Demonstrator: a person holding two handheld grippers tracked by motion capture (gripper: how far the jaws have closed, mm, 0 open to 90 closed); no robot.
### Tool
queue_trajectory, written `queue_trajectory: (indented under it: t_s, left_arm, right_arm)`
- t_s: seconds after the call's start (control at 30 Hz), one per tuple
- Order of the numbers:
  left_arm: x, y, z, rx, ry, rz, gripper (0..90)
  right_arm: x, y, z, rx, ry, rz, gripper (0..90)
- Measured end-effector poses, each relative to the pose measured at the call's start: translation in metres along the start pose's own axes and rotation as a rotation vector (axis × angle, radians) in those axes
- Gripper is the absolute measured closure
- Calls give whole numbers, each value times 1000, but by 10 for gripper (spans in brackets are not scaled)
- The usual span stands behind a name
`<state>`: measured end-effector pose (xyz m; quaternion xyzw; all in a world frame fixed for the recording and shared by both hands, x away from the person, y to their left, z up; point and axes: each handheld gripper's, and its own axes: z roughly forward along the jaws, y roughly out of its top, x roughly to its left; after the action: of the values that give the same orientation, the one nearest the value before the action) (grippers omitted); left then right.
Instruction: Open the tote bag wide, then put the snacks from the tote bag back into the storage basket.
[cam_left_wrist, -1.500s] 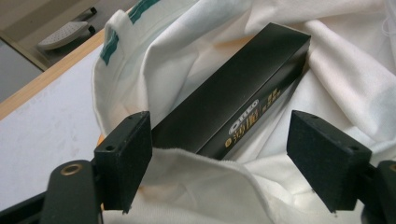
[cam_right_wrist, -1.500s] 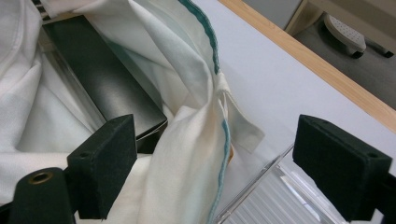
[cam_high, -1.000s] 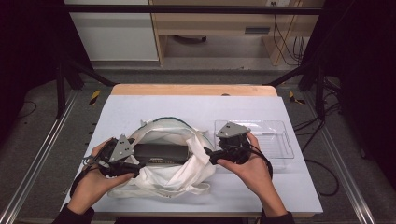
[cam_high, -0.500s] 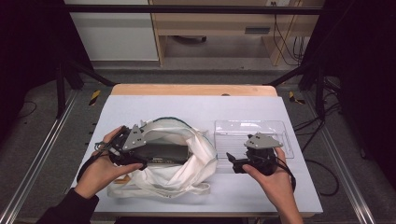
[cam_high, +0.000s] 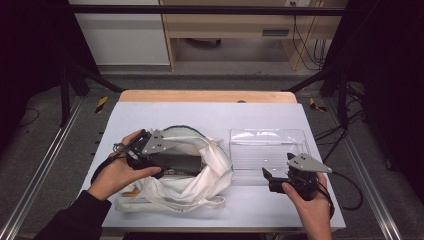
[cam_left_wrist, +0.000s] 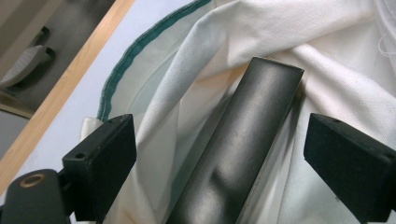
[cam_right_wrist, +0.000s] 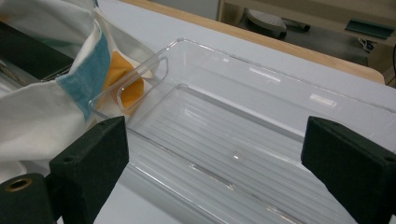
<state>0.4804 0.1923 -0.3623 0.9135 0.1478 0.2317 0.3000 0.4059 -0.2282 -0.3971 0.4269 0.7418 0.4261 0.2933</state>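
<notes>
A white cloth bag with a green-edged mouth lies at the table's left centre. In it rests a long dark grey box. My left gripper sits at the bag's mouth. In the left gripper view its jaws have just been opening and now straddle the dark box with gaps on both sides, the bag's white cloth all around. My right gripper is open at the near edge of a clear plastic tray. In the right gripper view its wide-apart jaws face the bare tray.
The bag's cloth with a blue and an orange patch touches the tray's left end. A wooden strip runs along the table's far edge. Cables trail from both grippers. Metal rails flank the table.
My right gripper left the bag's right side and moved right and nearer to me, to the tray's front edge. My left gripper moved right, to the bag's mouth.
</notes>
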Motion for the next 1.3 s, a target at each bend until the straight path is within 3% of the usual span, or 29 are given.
queue_trajectory:
  t_s: [0.2,0.37,0.47,0.63,0.87,1.13,1.3]
  left_arm:
    - [1,7,4,29,-17,54,120]
    - [5,13,7,54,-13,102,130]
    - [8,13,12,59,-46,93,130]
    - [10,13,22,80,-114,118,137]
    - [7,17,34,141,-168,182,146]
    - [9,8,41,199,-187,223,203]
    - [11,-3,48,273,-212,268,230]
  right_arm:
    - [-5,-3,-2,-10,-6,19,119]
    - [-5,-4,-1,15,-5,0,139]
    - [-6,-5,-1,14,-5,4,134]
    - [-8,-5,-3,6,-5,15,134]
    - [-11,-6,-4,11,-2,31,139]
    - [-9,-6,-1,21,14,25,143]
    - [-9,-7,-1,27,18,25,142]
